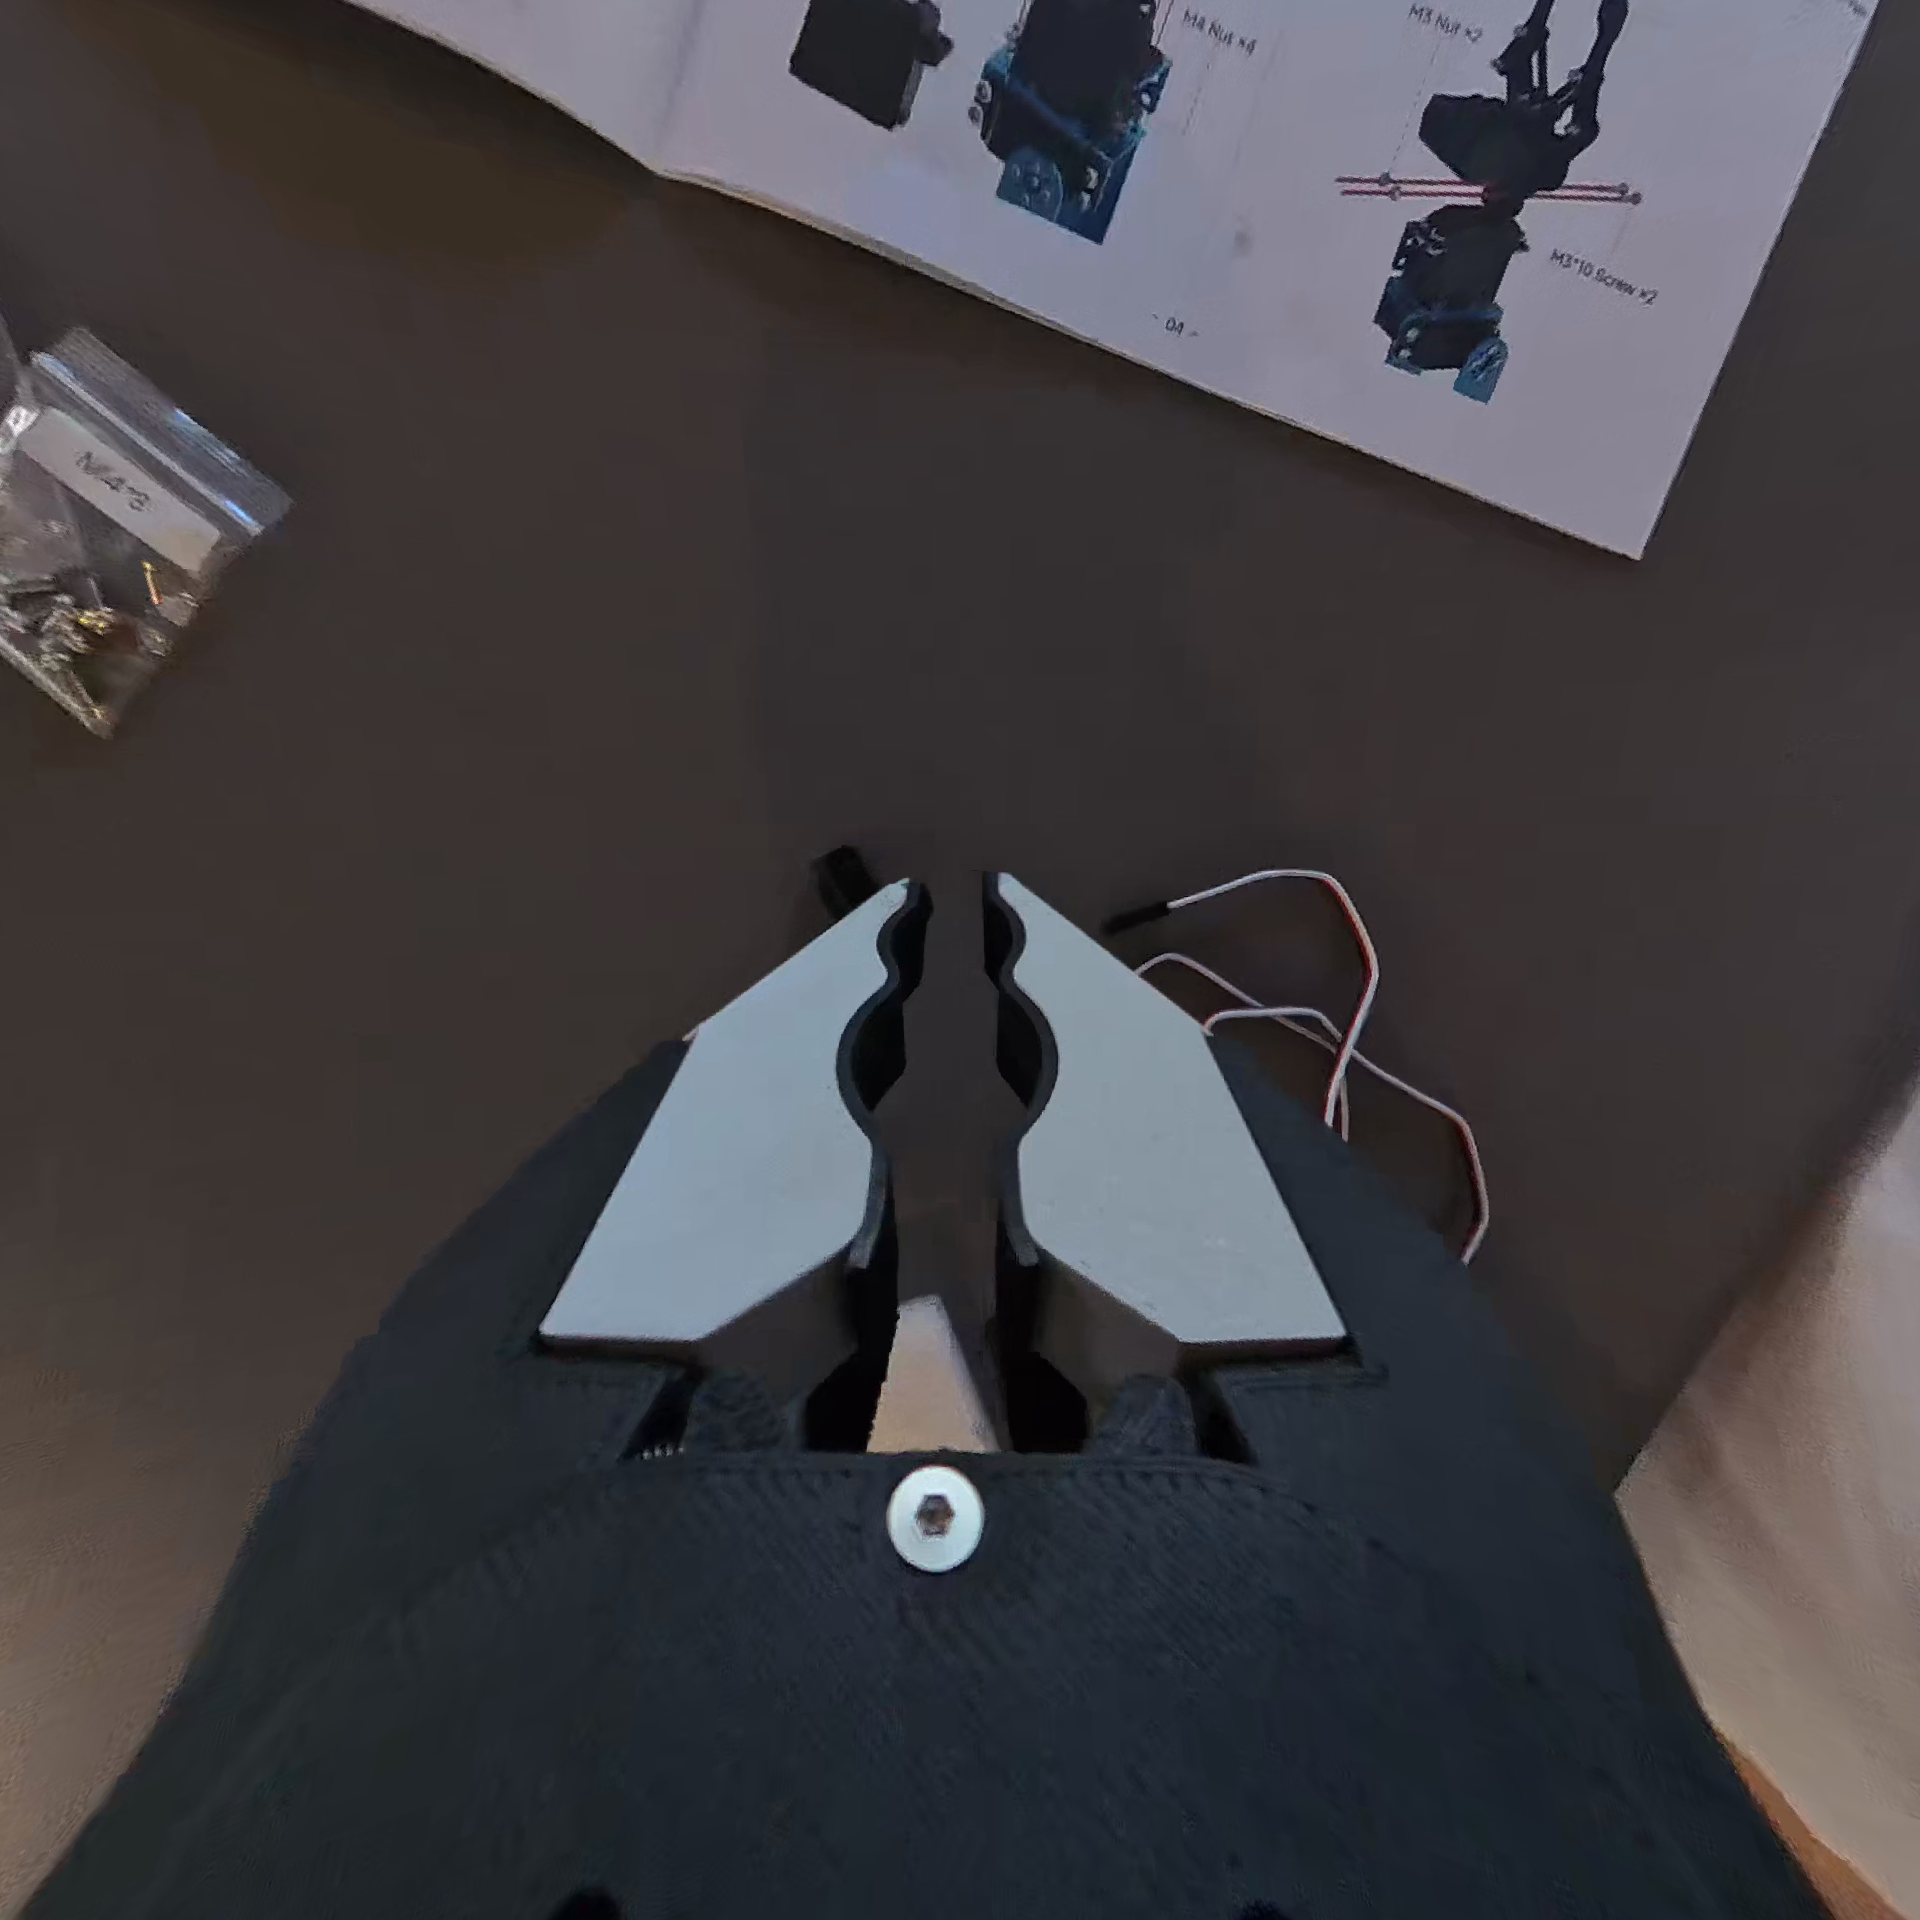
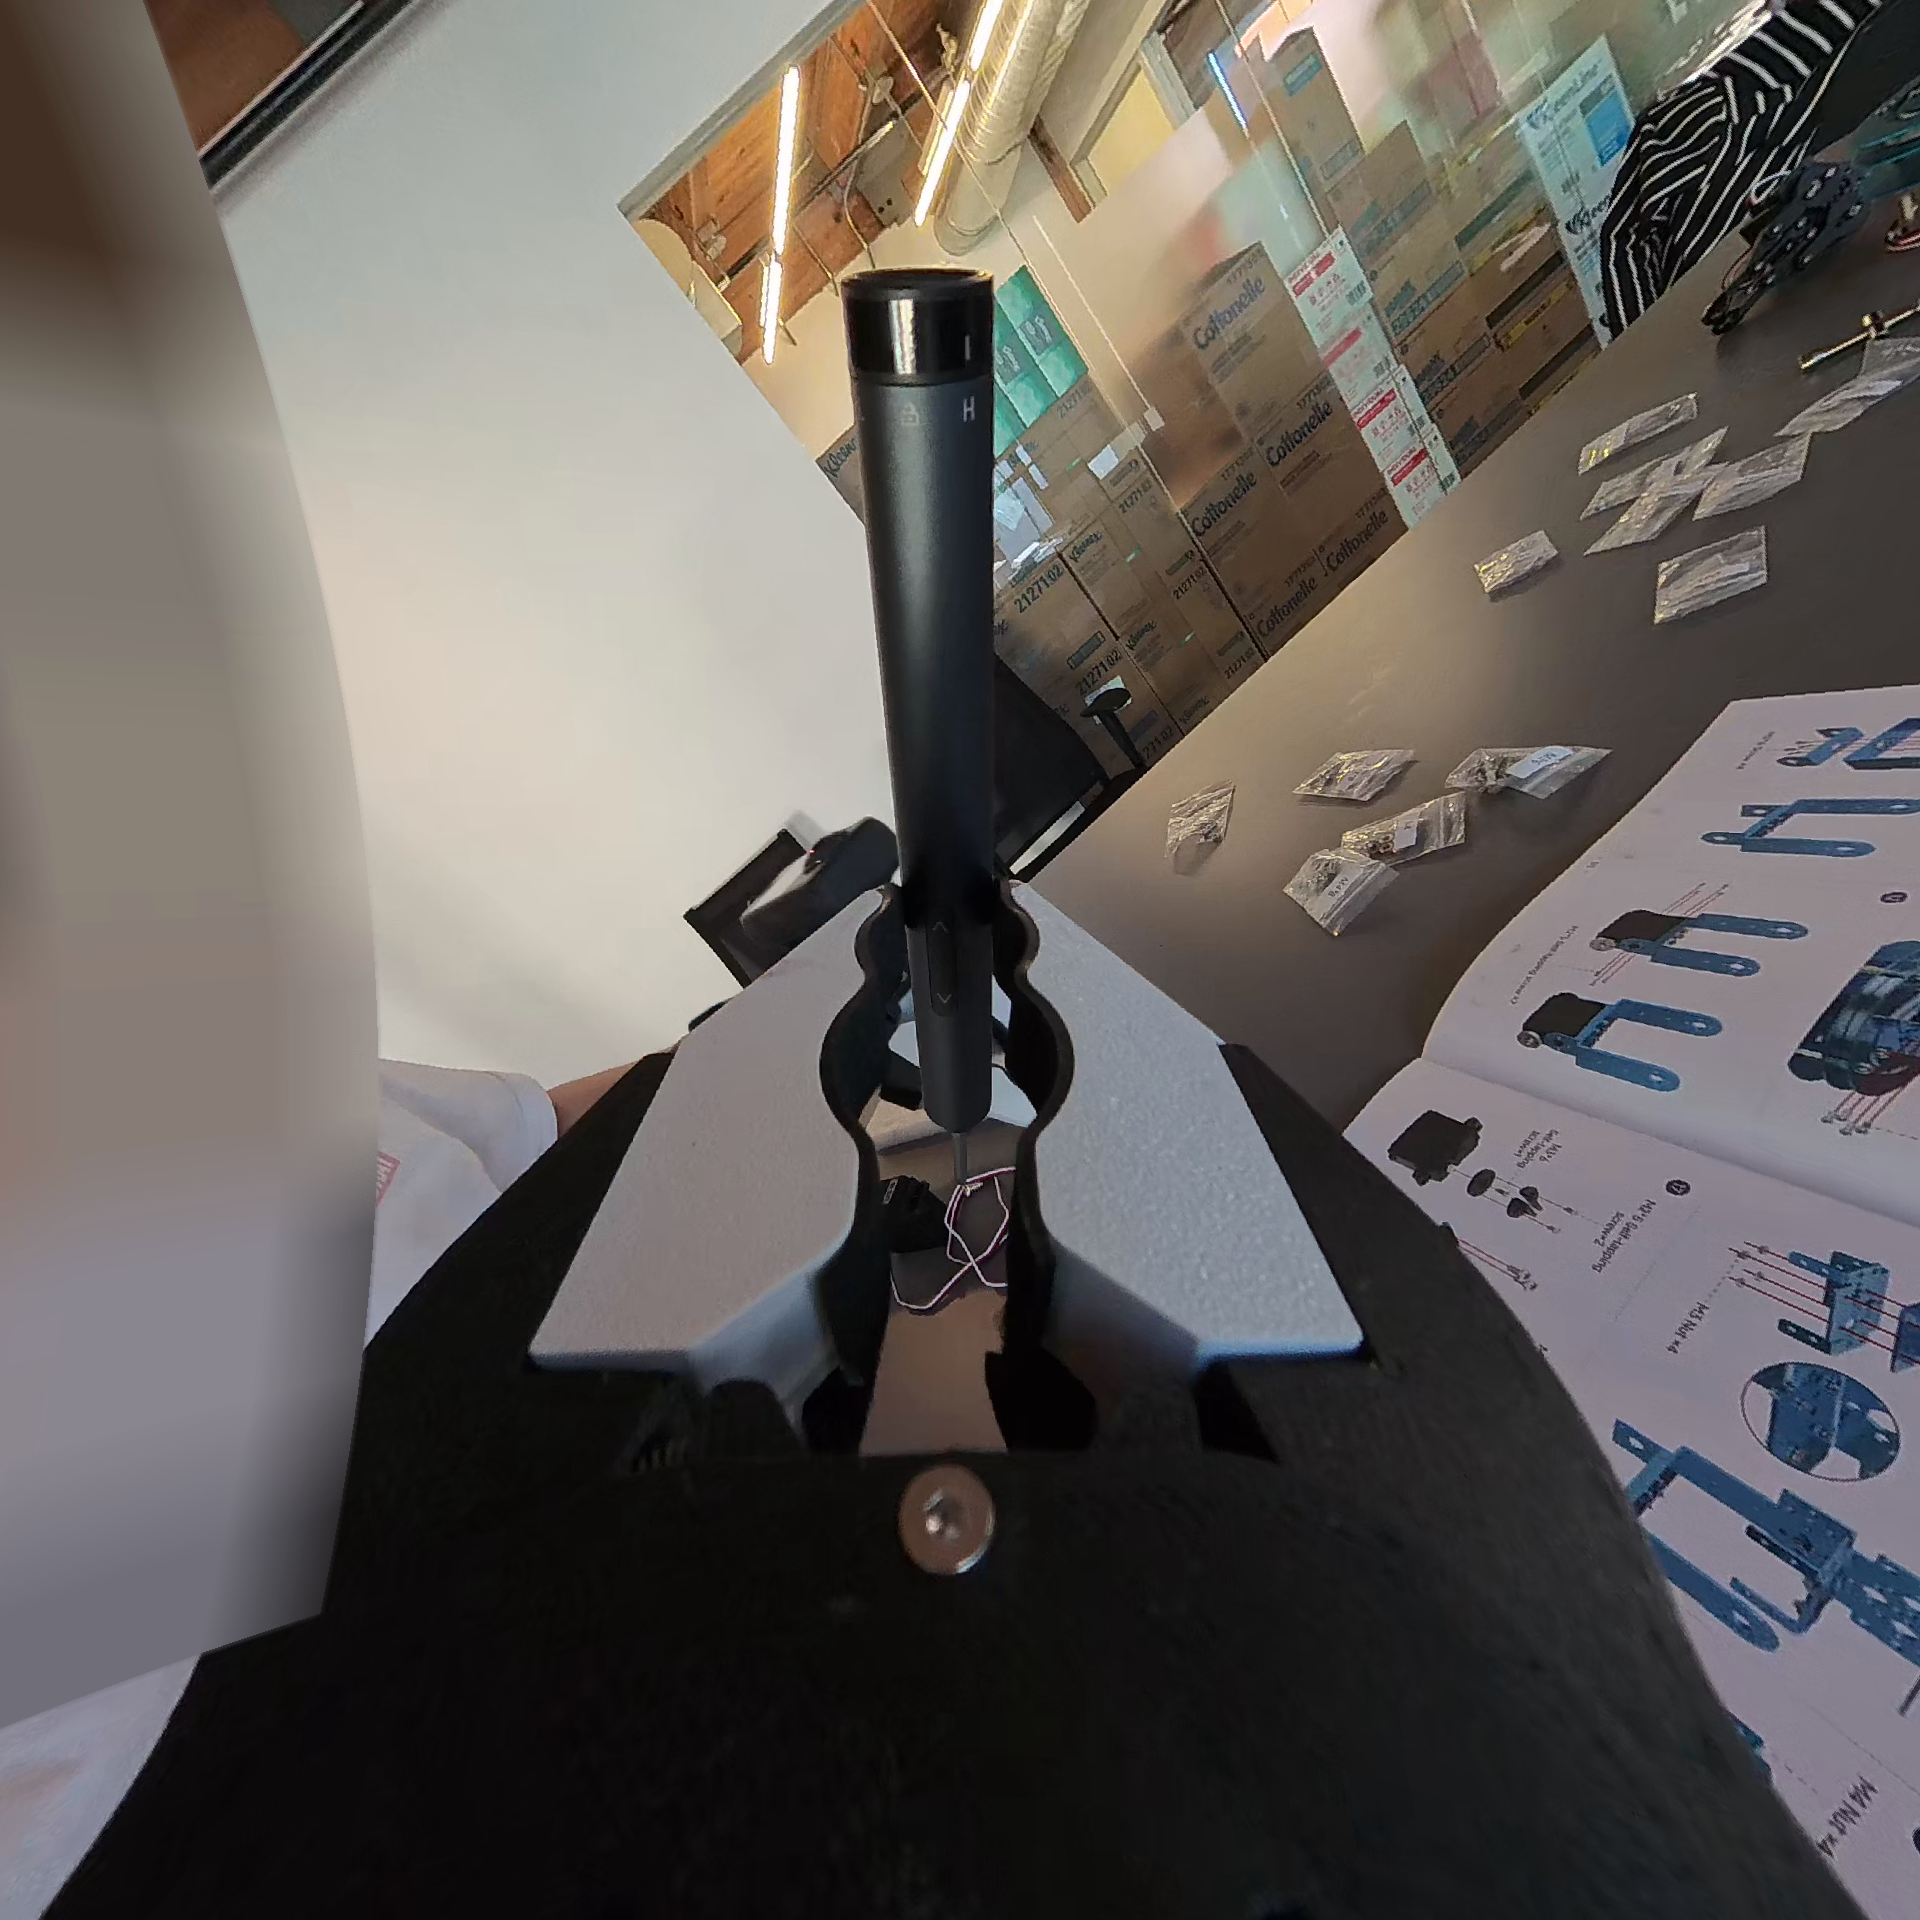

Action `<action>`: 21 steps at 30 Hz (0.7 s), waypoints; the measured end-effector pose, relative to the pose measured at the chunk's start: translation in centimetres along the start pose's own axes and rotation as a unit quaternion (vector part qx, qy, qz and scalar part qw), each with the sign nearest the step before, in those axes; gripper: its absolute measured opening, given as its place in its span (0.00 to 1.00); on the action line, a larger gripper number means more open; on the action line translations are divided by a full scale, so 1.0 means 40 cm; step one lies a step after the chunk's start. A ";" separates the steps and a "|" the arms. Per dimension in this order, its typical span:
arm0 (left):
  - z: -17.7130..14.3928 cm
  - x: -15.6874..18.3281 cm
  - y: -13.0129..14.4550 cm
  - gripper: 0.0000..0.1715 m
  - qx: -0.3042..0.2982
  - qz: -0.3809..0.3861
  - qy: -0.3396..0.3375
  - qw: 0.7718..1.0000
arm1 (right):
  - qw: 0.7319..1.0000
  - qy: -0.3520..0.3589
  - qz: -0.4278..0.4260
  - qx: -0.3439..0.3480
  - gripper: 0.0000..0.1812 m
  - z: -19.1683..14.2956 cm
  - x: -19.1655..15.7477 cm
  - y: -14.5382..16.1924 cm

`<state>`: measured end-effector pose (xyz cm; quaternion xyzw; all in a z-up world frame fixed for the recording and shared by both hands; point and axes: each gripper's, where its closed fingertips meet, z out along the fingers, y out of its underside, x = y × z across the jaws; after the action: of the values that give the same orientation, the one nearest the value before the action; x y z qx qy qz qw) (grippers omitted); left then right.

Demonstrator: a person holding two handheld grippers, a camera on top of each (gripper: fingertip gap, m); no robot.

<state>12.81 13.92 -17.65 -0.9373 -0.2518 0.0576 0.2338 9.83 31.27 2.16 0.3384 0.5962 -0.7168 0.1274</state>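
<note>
A slim dark electric screwdriver (image 2: 925, 665) stands upright, clamped between the right gripper's (image 2: 943, 904) fingertips above red-and-white wires (image 2: 971, 1247). The left gripper (image 1: 954, 894) hangs over the dark table (image 1: 623, 623), jaws narrowly parted and empty, between a screw bag (image 1: 104, 530) and the open manual (image 1: 1299, 208).

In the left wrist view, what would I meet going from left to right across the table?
Clear bag of screws → the nearly shut tongs → red-and-white wires → the open instruction booklet, farther back.
</note>
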 end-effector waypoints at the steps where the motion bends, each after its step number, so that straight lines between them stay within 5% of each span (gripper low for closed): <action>1: 0.005 -0.002 0.002 0.07 0.001 -0.004 -0.002 1.000 | 1.000 0.000 0.000 0.000 0.08 -0.002 0.000 0.001; 21: 0.025 -0.056 0.016 0.06 0.022 -0.037 -0.016 0.999 | 1.000 0.003 0.000 0.004 0.08 -0.021 0.004 -0.004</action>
<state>10.94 12.72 -18.87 -0.9208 -0.2890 0.0691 0.2527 9.89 32.16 2.12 0.3414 0.5936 -0.7181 0.1243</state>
